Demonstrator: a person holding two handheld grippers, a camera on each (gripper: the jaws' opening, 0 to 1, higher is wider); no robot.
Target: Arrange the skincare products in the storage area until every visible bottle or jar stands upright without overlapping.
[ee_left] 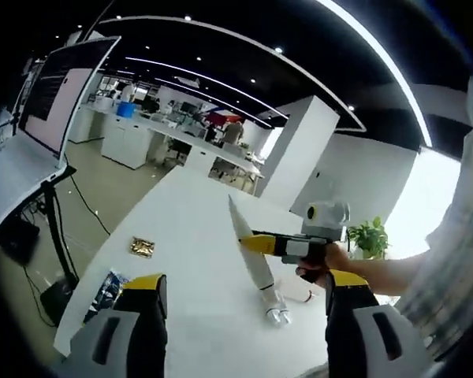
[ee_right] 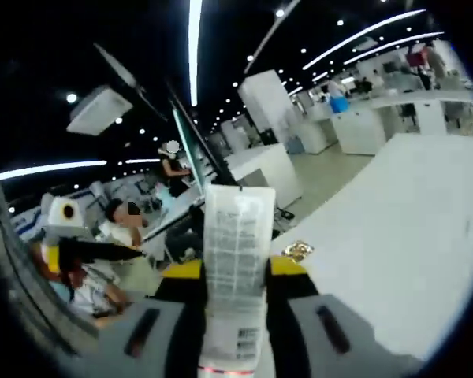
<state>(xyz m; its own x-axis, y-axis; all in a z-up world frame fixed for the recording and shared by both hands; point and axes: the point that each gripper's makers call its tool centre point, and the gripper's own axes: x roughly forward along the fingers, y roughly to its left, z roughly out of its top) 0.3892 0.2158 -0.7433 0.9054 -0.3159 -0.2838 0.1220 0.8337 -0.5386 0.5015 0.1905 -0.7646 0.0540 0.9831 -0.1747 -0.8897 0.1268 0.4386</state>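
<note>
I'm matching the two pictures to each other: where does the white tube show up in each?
Left gripper view: the white tube is right of centre, clamped in the right tongs above the white table.
Right gripper view: the tube rises bottom centre.
Shared landmark: the small gold packet.

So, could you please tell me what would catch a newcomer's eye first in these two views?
Most striking is the white tube clamped in the right gripper, rising up the middle of the right gripper view with its printed back facing the camera. In the left gripper view the same tube hangs tilted above the long white table, held by a person's hand. A small gold packet lies on the table to the left.
</note>
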